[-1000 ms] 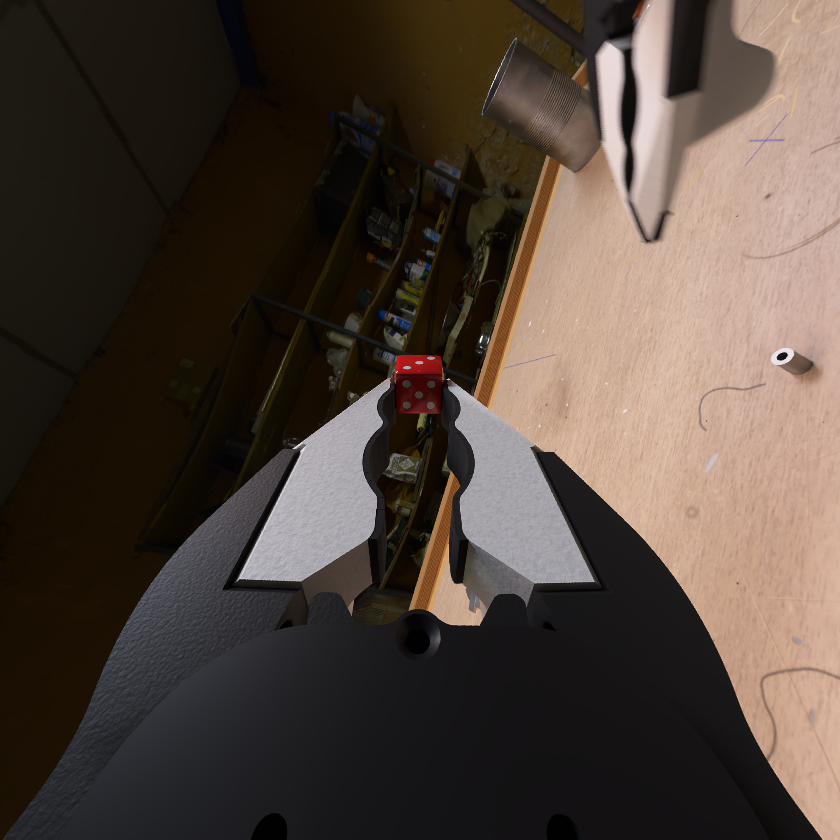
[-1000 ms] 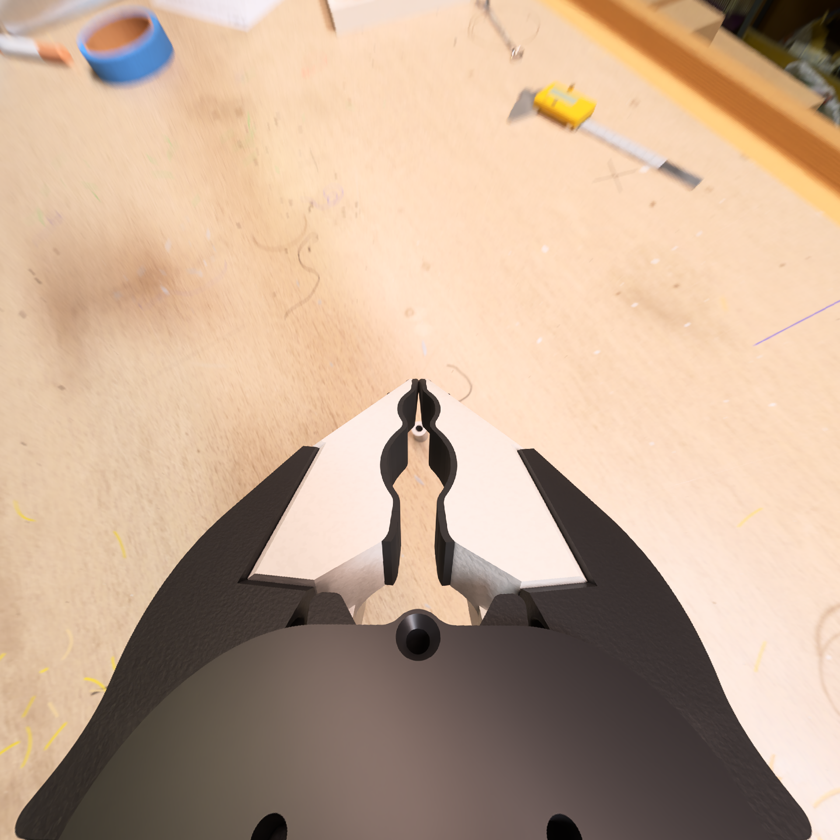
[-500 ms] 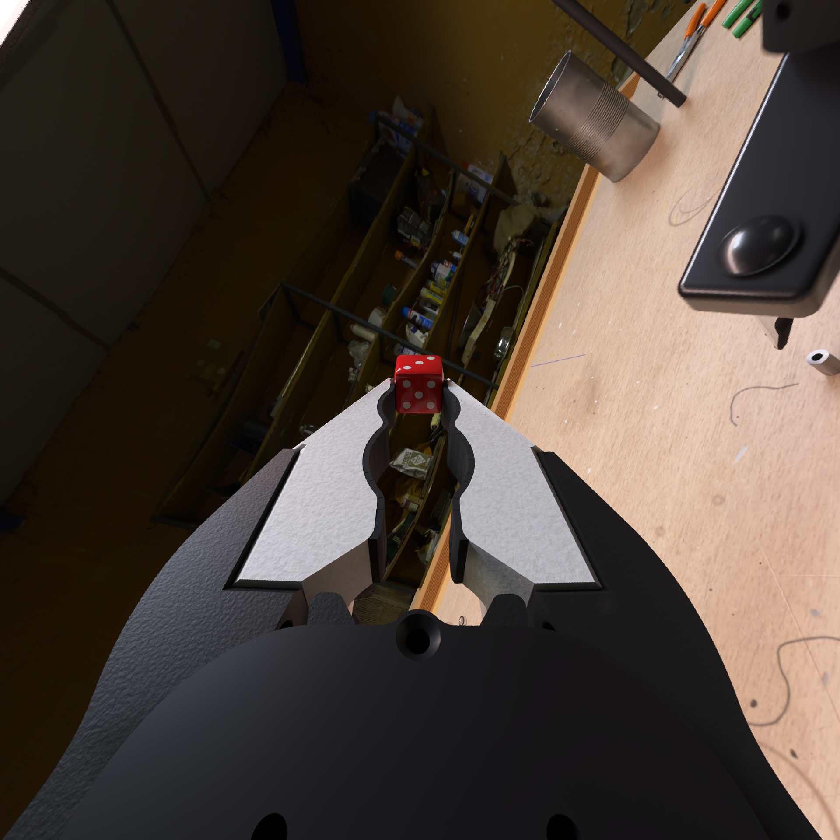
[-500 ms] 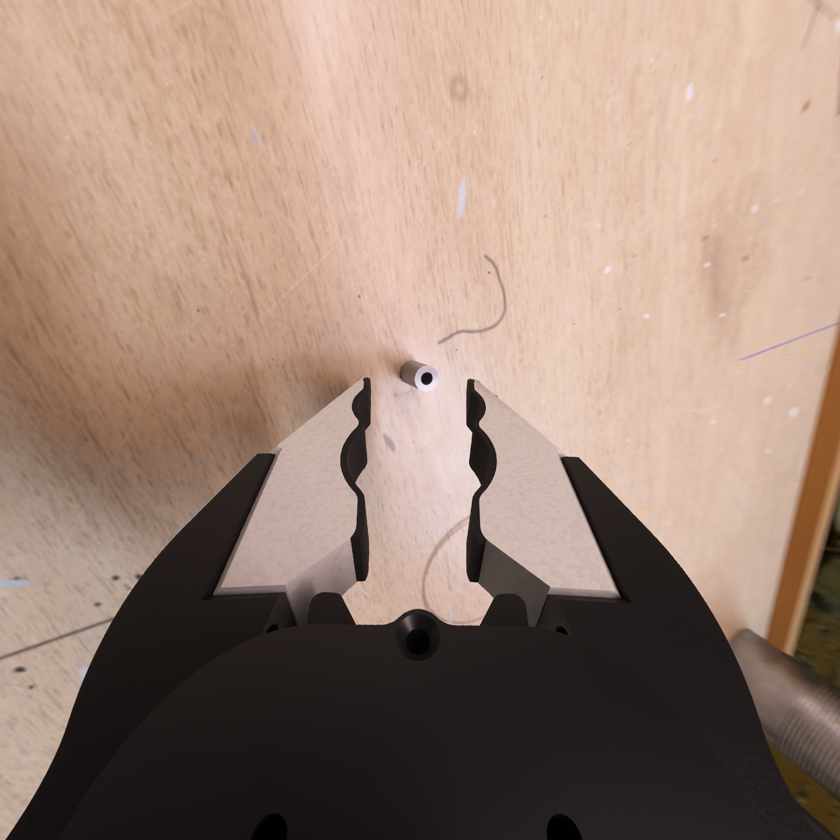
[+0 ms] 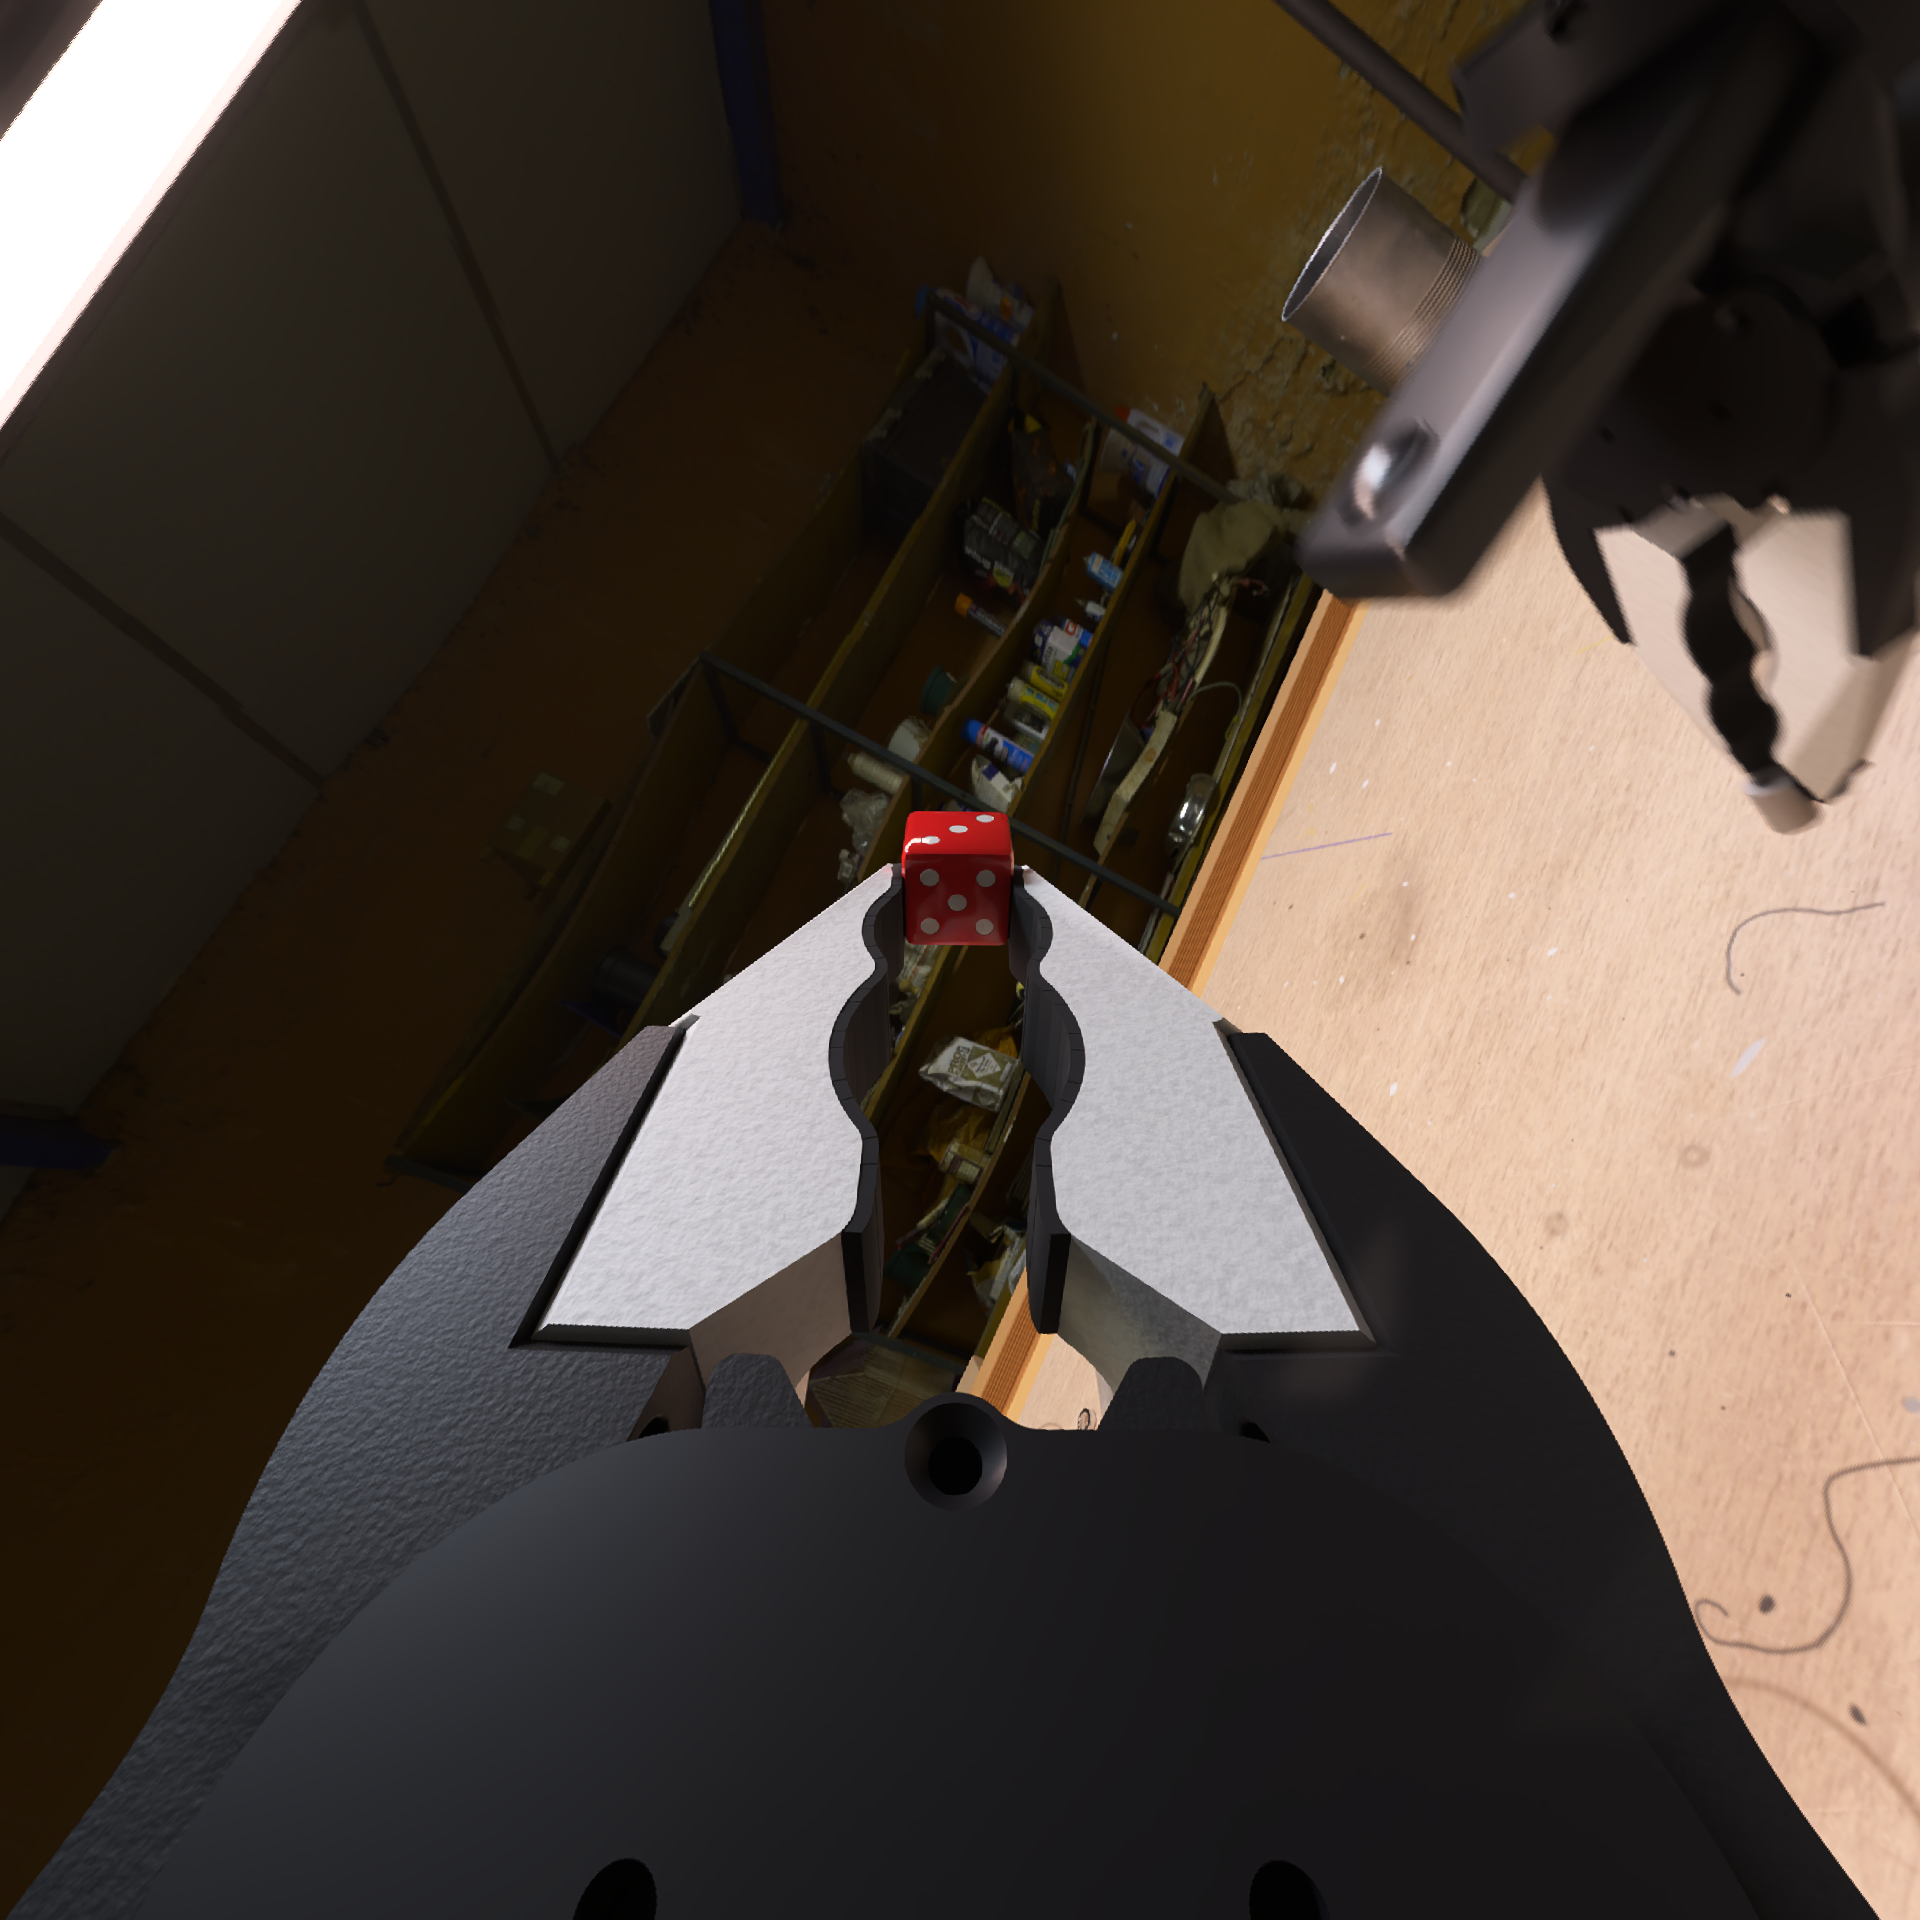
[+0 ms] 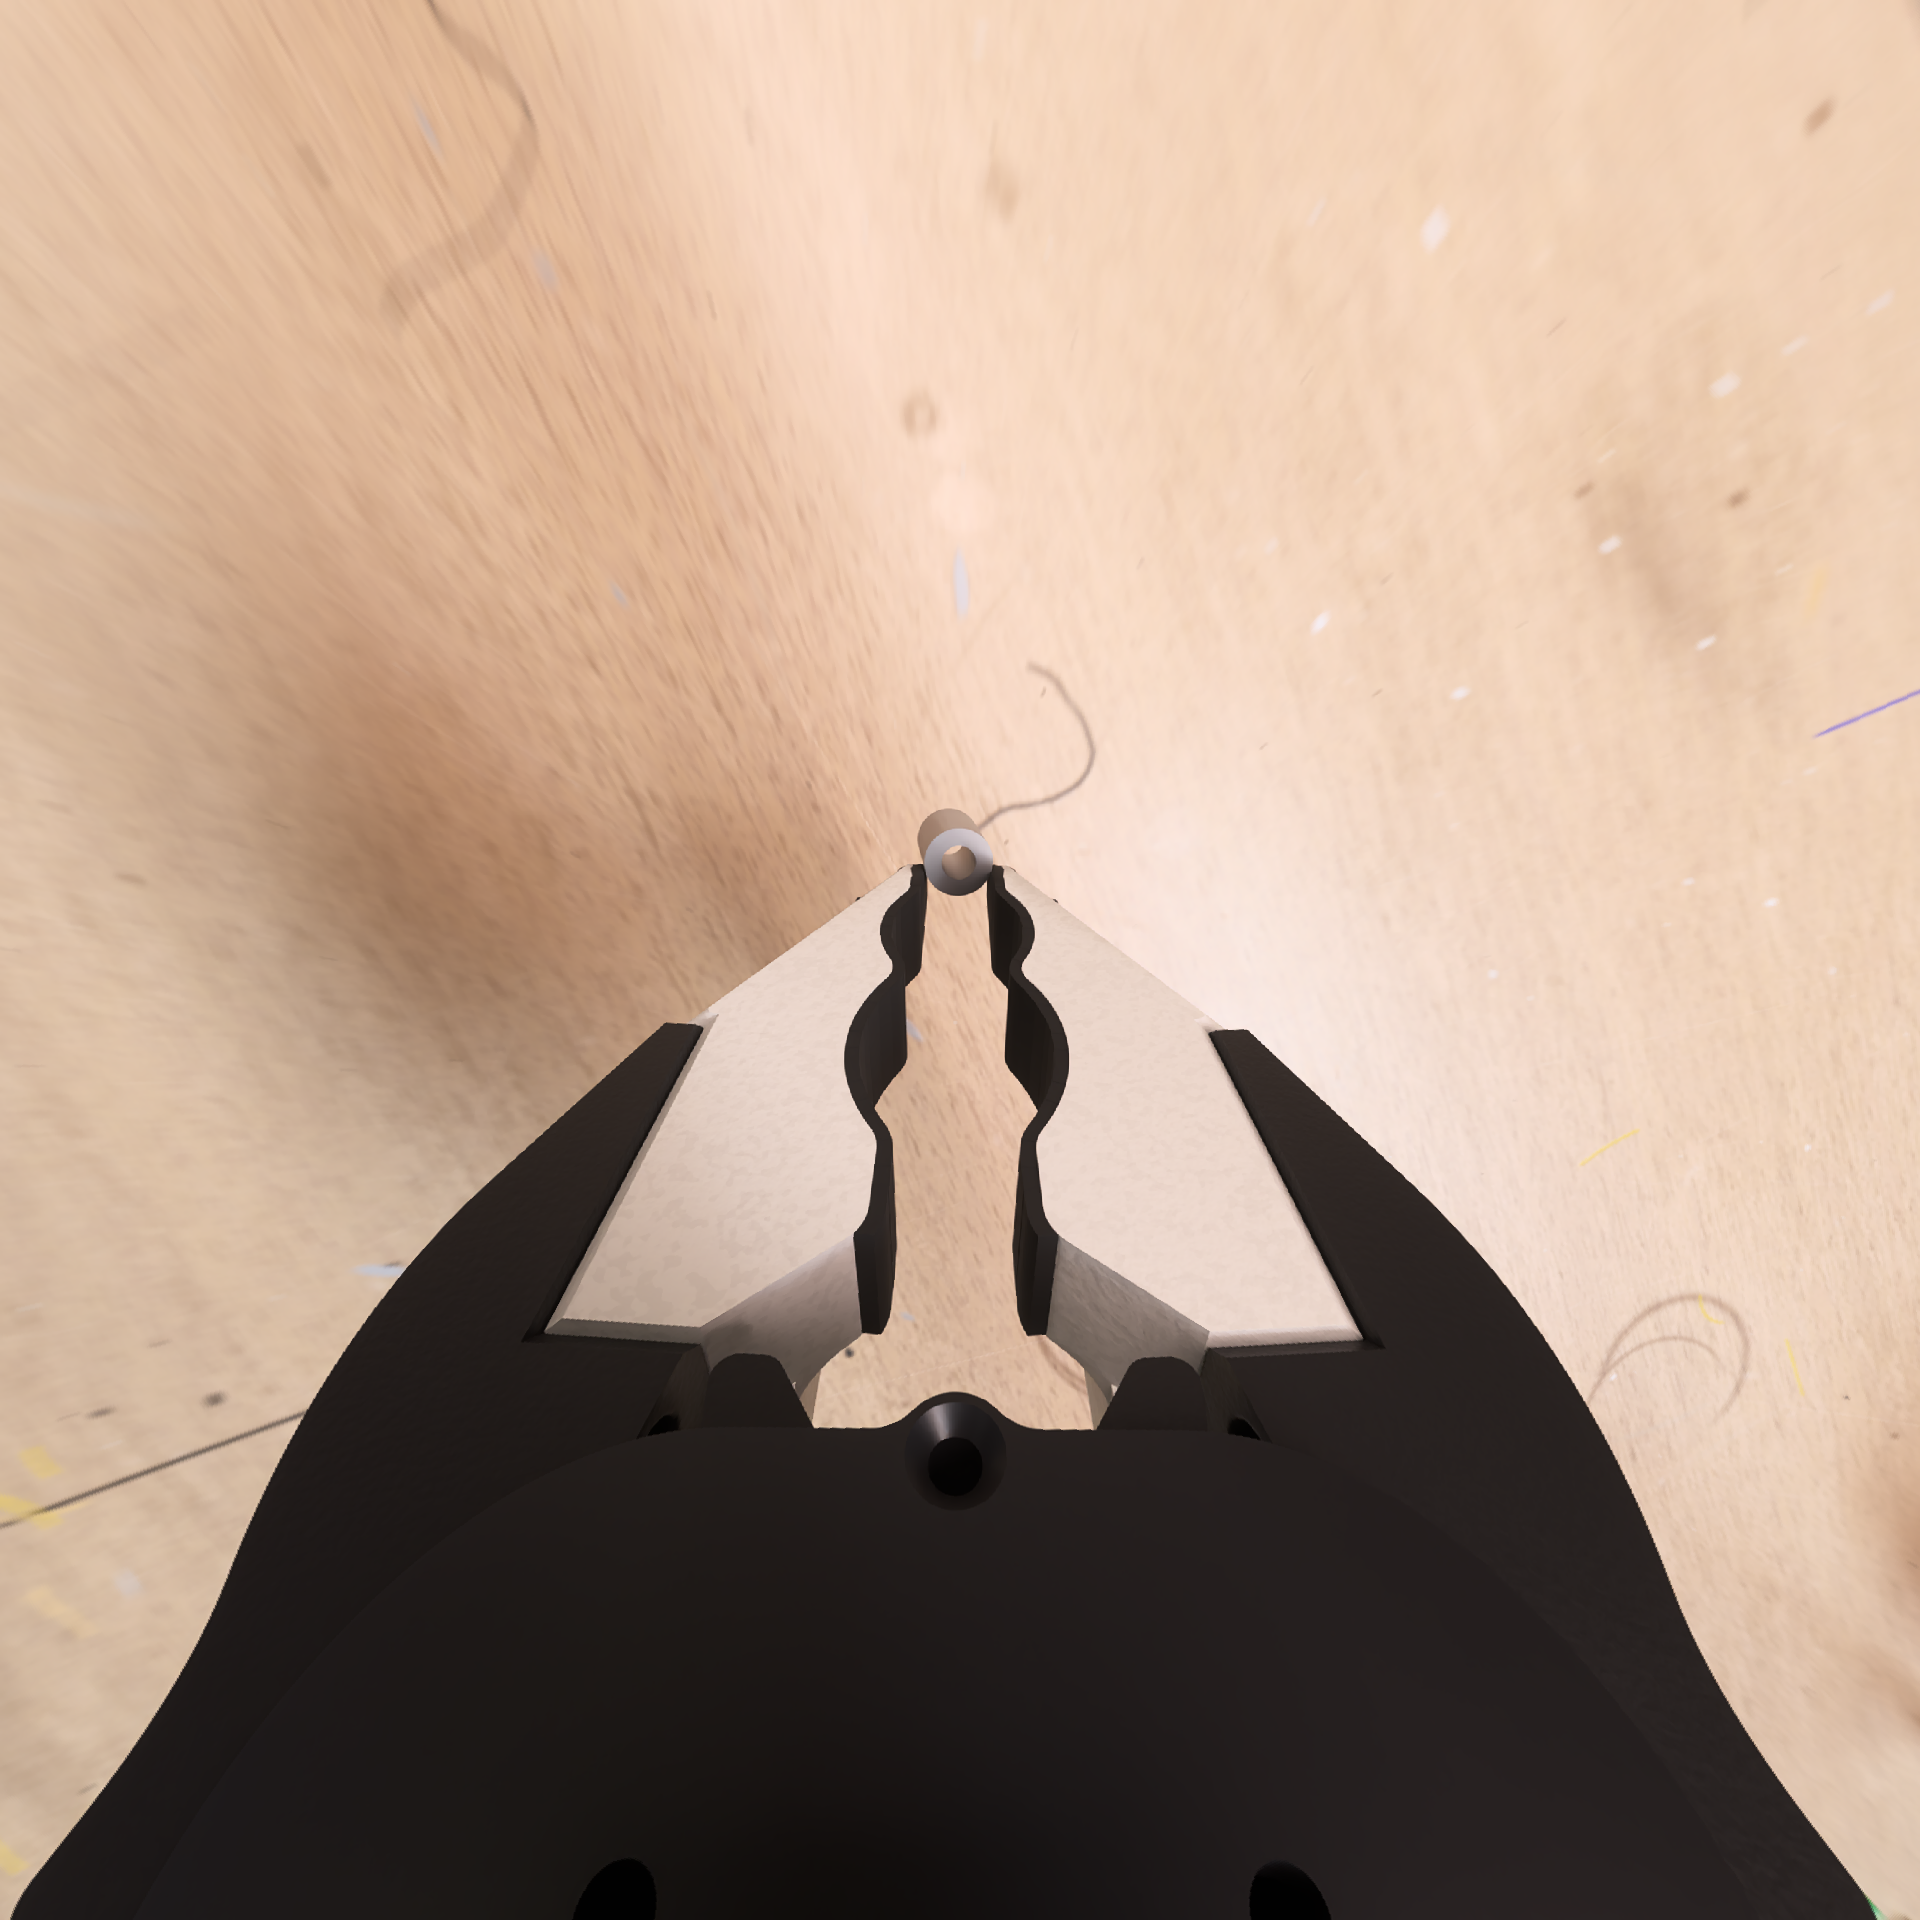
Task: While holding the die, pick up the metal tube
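My left gripper (image 5: 957, 883) is shut on a red die (image 5: 957, 879) with white pips, held at its fingertips beyond the table's wooden edge. My right gripper (image 6: 958, 878) is shut on a small silver metal tube (image 6: 958, 862), pinched at the very tips with its open end facing the camera, above the wooden tabletop (image 6: 1455, 520). In the left wrist view the right gripper (image 5: 1777, 769) shows at the upper right, above the table, with the tube (image 5: 1779, 805) at its tips.
A large threaded metal pipe piece (image 5: 1371, 275) lies at the table's far edge, partly behind the right gripper. The table's wooden rim (image 5: 1247, 790) runs diagonally. Cluttered shelves (image 5: 997, 665) stand in the dark beyond. Thin scribble marks cross the tabletop (image 5: 1662, 1143).
My right gripper was open around the tube half a second ago; it has shut on it and the tube is off the table. The left gripper still holds the die.
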